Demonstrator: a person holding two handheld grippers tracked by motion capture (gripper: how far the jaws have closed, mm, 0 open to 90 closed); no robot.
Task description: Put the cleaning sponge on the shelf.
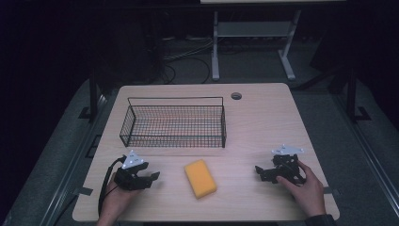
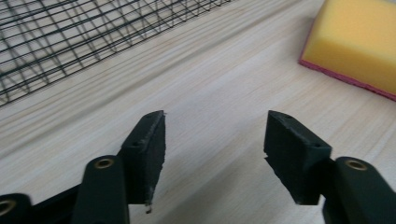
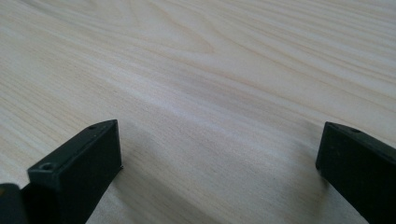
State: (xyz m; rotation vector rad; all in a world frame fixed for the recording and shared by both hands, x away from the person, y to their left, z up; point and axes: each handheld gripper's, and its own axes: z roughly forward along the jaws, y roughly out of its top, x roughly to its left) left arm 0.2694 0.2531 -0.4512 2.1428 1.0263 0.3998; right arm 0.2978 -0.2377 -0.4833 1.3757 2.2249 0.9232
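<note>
The sponge [image 1: 200, 178] lies flat on the desk [image 1: 263, 122] between the left hand-held gripper [image 1: 153, 177] and the right hand-held gripper [image 1: 258, 170], both with jaws apart and empty, within easy reach for the wire basket [image 1: 174, 123].

A black wire basket [image 1: 174, 125] stands on the pale wooden surface [image 1: 263, 117], beyond the left hand-held gripper [image 1: 153, 176] and well apart from it. A round cable hole [image 1: 236, 96] sits in the surface past the basket, far ahead of both hand-held grippers. Behind the surface, on the dark floor, stands a white metal frame [image 1: 254, 33] beside loose cables [image 1: 188, 56].
</note>
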